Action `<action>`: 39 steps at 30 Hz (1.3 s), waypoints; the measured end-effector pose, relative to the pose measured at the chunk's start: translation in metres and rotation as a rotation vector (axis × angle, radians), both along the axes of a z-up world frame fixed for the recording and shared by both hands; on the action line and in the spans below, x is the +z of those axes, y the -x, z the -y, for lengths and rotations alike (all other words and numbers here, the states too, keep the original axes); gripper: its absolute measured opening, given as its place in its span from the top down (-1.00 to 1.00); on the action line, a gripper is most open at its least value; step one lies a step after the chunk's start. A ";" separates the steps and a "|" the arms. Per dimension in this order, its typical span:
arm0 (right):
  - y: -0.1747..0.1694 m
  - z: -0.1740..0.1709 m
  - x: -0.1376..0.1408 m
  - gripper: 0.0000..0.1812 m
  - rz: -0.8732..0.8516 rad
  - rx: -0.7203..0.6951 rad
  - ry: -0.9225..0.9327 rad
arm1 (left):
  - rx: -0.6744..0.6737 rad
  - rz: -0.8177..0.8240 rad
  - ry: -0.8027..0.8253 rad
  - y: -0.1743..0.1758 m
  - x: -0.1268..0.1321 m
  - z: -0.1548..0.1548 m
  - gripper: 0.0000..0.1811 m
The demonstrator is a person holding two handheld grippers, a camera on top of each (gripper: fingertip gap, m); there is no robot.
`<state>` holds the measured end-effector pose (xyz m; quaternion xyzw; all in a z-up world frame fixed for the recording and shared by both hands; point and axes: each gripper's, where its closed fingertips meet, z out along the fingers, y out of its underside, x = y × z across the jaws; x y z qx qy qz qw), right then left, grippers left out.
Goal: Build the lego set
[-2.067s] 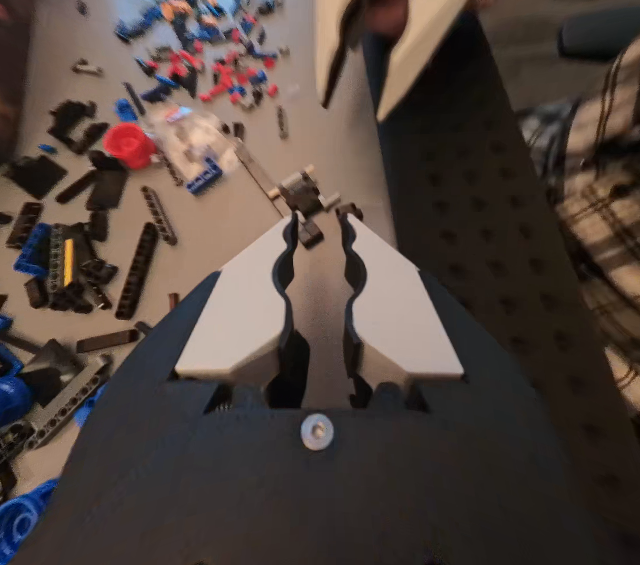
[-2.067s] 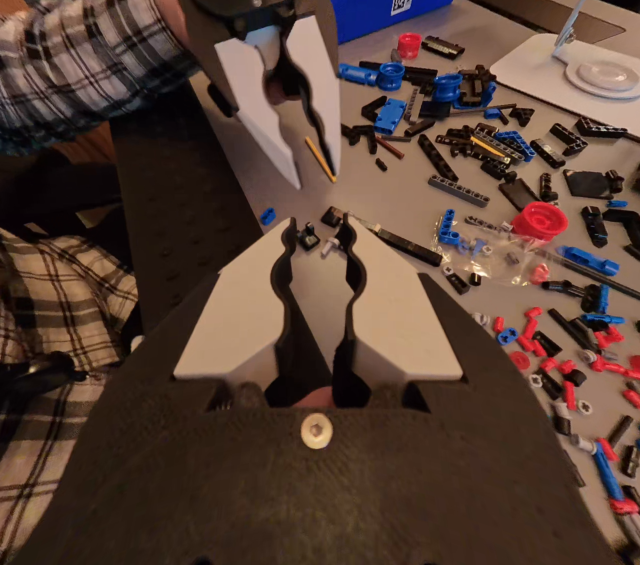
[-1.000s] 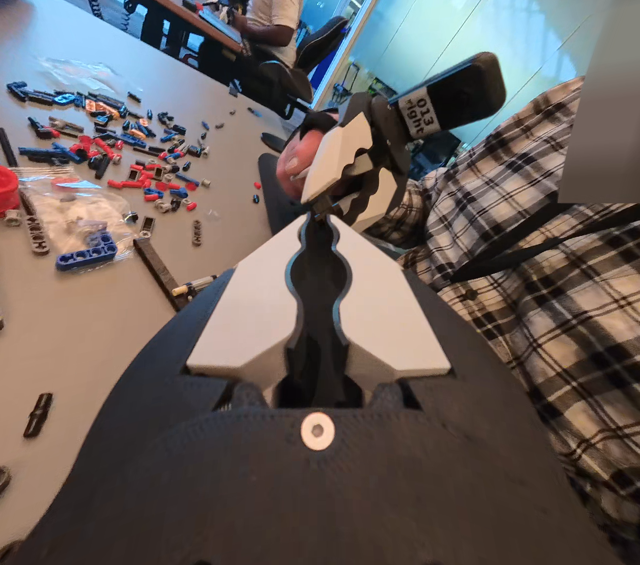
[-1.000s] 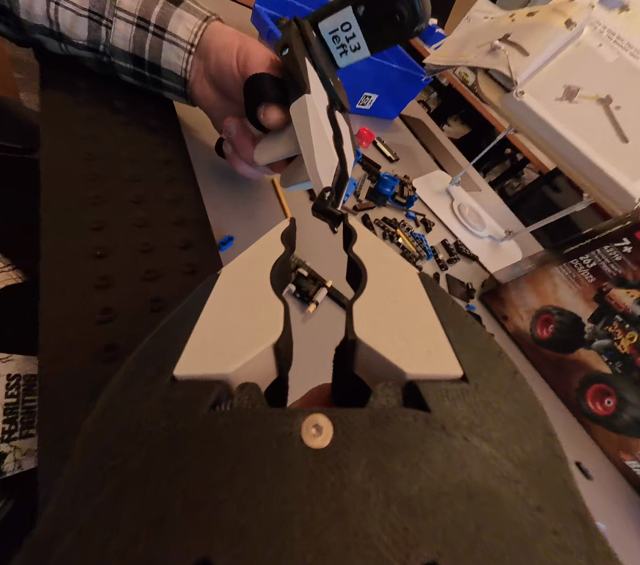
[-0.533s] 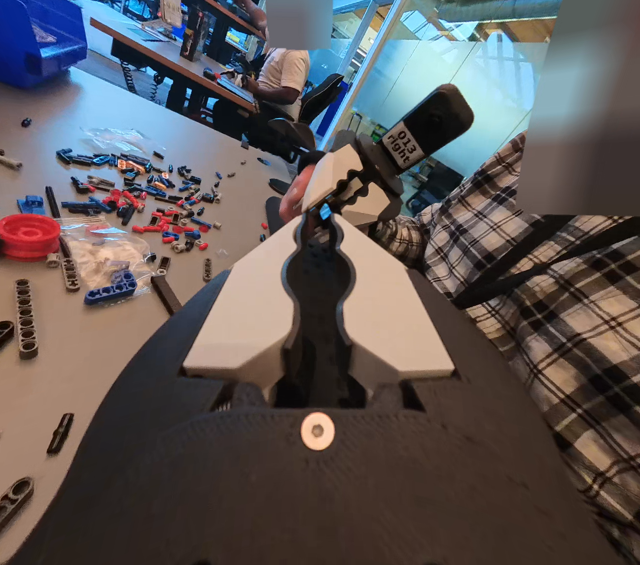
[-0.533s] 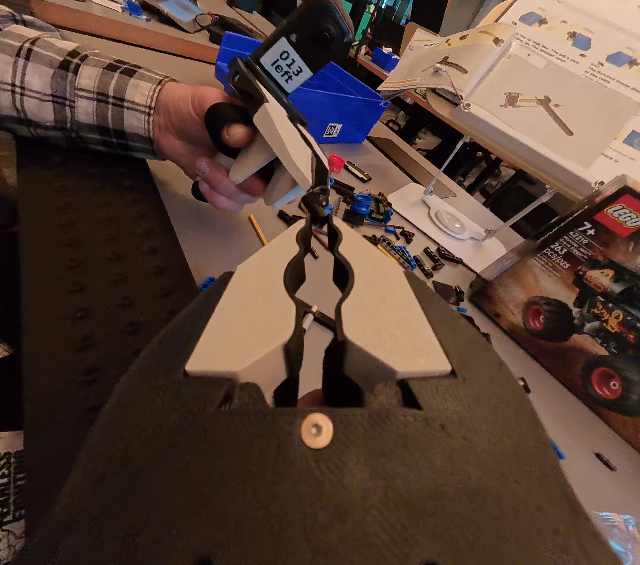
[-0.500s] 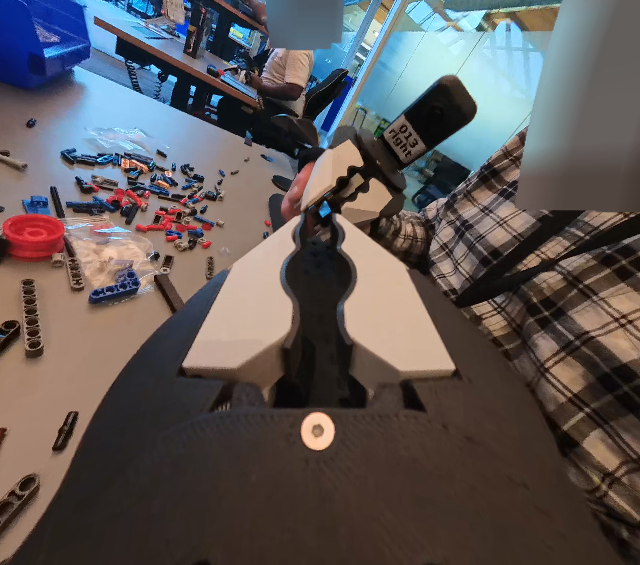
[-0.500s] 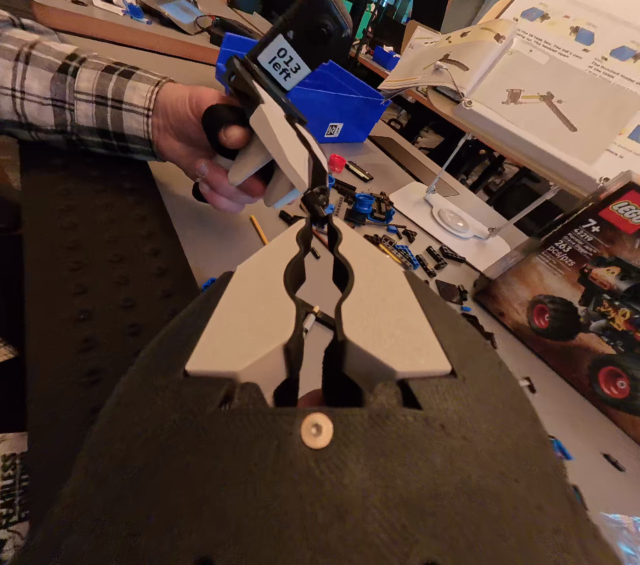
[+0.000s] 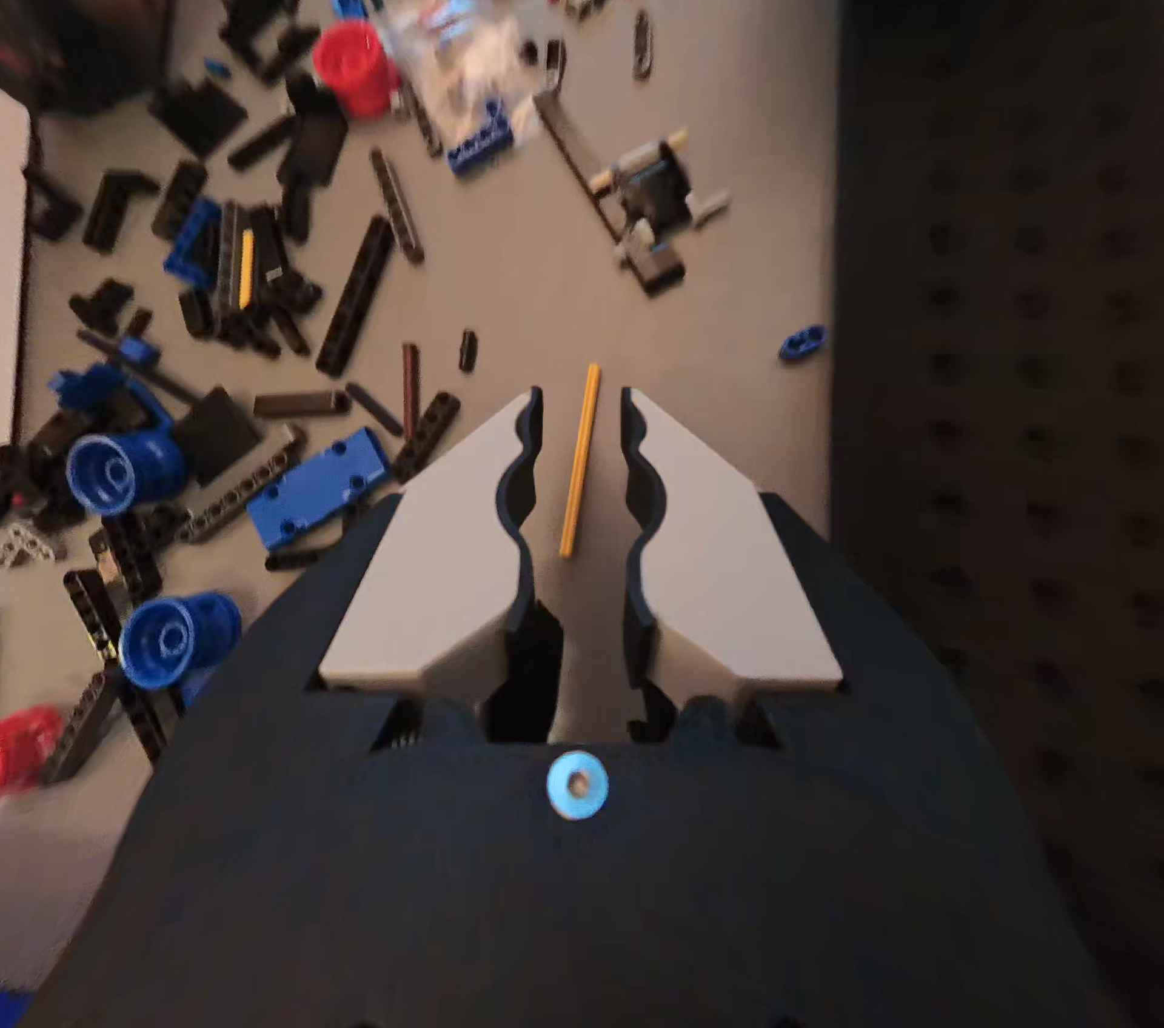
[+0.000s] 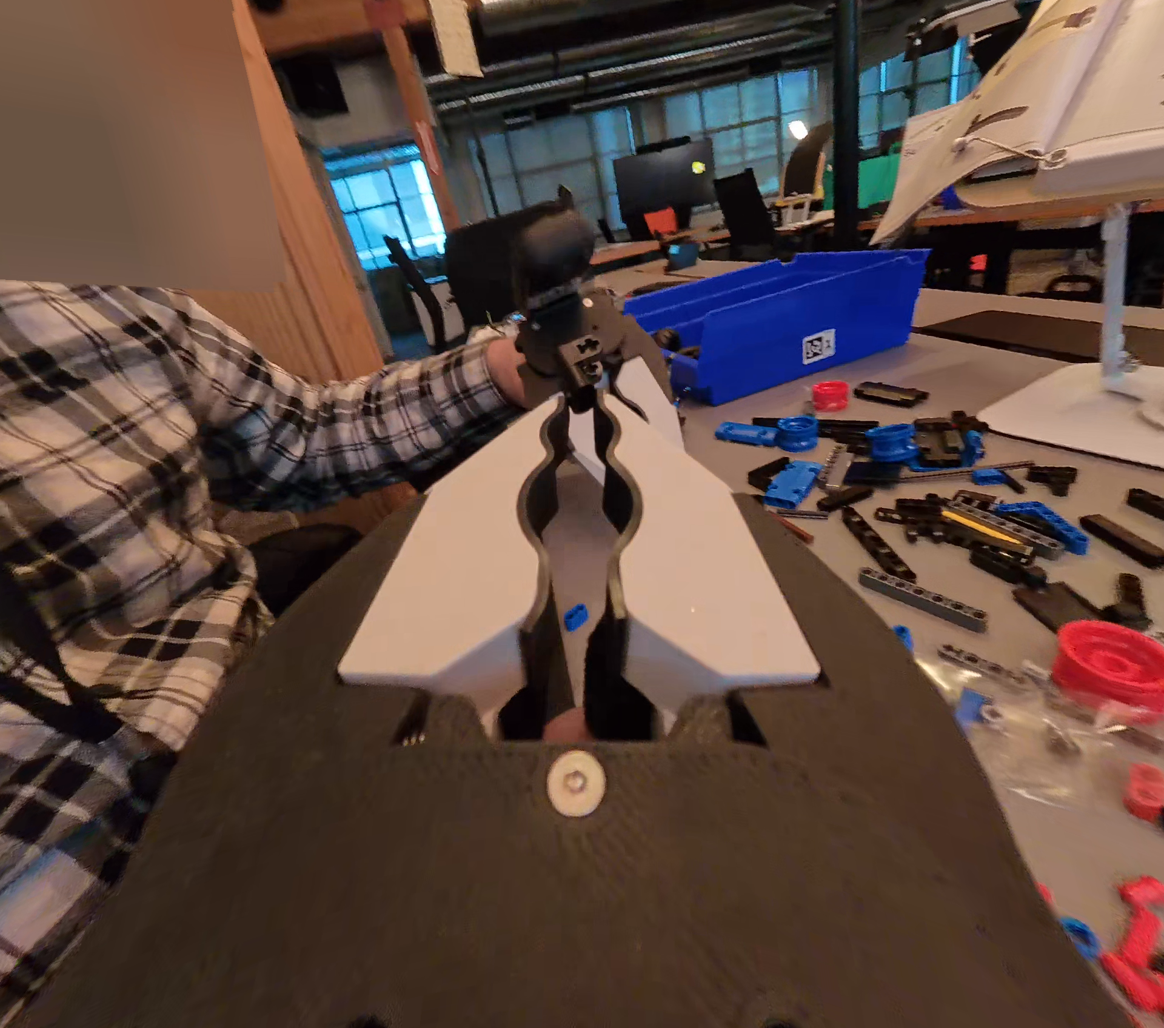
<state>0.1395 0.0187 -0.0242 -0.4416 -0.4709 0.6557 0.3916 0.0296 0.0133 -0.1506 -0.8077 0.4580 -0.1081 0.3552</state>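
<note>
Now left hand-held gripper opened, black piece seemingly passed to right hand-held gripper

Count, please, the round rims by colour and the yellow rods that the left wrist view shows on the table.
Blue rims: 2
Red rims: 1
Yellow rods: 2
Total: 5
The red blur at the left edge is too unclear to count.

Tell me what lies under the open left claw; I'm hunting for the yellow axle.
Below the open left claw lies the thin yellow axle on the grey table, showing between the claw's fingers. Whatever lies beneath the black claw body is covered.
</note>
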 end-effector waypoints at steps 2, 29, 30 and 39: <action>-0.001 0.000 0.001 0.93 -0.013 0.025 0.029 | 0.029 -0.058 0.022 0.011 -0.012 -0.001 0.75; 0.045 0.006 -0.013 0.93 0.184 0.042 -0.013 | -0.032 0.200 -0.549 -0.053 0.098 -0.005 0.66; 0.046 0.005 -0.012 0.93 0.180 0.056 0.017 | -0.036 0.152 -0.594 -0.052 0.101 -0.005 0.67; 0.058 0.003 -0.006 0.93 0.124 -0.059 -0.165 | 0.033 0.407 -0.427 -0.056 0.110 -0.008 0.66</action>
